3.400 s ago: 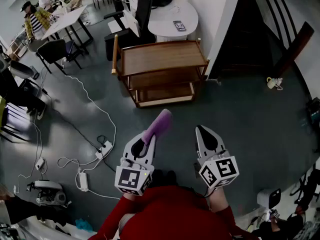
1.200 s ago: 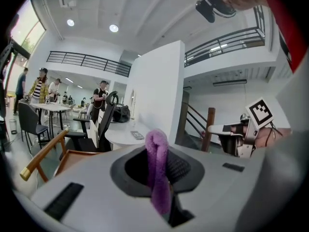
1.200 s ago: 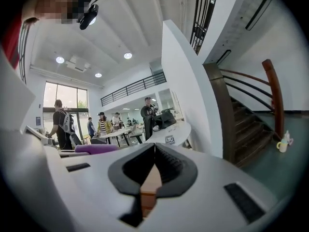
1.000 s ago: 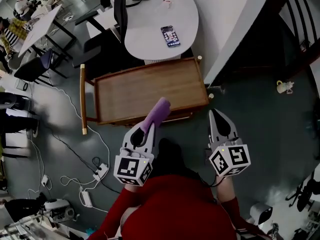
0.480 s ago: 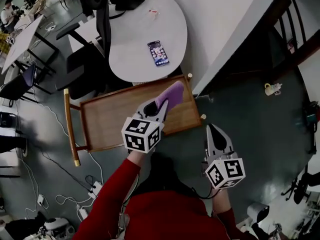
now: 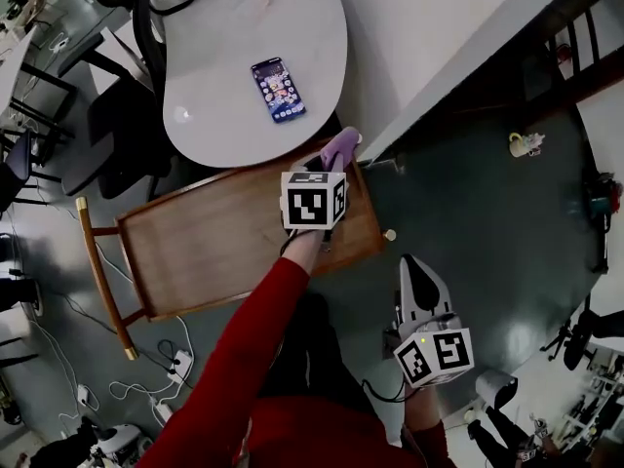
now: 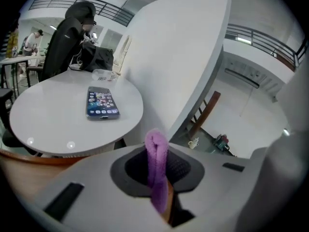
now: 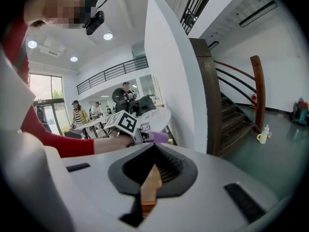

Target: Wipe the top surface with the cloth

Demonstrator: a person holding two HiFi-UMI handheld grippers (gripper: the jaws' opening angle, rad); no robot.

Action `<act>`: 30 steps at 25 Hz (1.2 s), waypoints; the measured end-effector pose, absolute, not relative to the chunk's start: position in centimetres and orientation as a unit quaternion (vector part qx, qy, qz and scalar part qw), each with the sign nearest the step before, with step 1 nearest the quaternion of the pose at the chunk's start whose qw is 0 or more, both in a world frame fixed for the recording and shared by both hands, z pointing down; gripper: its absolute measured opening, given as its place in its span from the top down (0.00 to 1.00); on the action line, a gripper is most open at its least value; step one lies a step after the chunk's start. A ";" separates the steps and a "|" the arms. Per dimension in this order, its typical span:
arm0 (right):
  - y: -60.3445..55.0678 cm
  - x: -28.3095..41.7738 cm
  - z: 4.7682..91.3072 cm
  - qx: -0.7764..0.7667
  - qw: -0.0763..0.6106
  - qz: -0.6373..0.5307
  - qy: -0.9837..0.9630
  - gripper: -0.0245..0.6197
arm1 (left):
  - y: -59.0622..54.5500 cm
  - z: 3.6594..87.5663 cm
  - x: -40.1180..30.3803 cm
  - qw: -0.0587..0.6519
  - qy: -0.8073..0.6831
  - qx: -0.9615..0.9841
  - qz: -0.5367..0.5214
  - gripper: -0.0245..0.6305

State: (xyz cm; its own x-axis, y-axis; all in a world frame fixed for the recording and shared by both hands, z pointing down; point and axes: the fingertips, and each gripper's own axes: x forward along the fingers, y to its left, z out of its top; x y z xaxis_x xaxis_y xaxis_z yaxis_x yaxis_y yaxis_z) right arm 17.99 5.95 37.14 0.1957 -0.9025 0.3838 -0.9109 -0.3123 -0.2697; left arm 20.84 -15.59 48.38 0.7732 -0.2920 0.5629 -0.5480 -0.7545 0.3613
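1. We see the left gripper (image 6: 327, 167) stretched out over the wooden cart (image 6: 210, 242), at the far right corner of its top shelf.
2. Its jaws are clamped on a purple cloth (image 6: 341, 146), which is folded into a thick roll and sticks out past the fingertips.
3. The cloth sits right at that corner, by the shelf's raised rim. From the head view we cannot tell whether it touches the wood.
4. The right gripper (image 6: 409, 264) hangs low near the person's body, off the cart's near right corner and over the grey floor.
5. Its jaws appear drawn together, with only a thin slit between them and nothing in it.
6. The rest of the top shelf is bare wood, running from the cloth towards the handle at the left end.
7. Beyond the cart's far edge stands a white round table (image 6: 205, 115), with a smartphone (image 6: 278, 90) lying face up on it, towards the edge nearest the cart.
8. A small mug (image 6: 524, 143) stands on the floor, well to the right of the cart.
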 end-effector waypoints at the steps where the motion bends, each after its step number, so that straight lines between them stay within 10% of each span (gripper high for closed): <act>1: 5.7 18.1 37.2 0.772 0.011 0.243 -0.587 0.94 | -15.9 48.8 21.2 0.260 -0.234 0.903 0.250 0.88; 13: -2.4 17.6 40.0 0.708 0.050 0.251 -0.658 0.94 | -19.7 52.3 15.1 0.255 -0.291 0.873 0.296 0.88; 30: -9.5 8.6 41.4 0.576 0.087 0.254 -0.772 0.94 | -28.6 52.6 -24.5 0.232 -0.615 0.688 0.308 0.88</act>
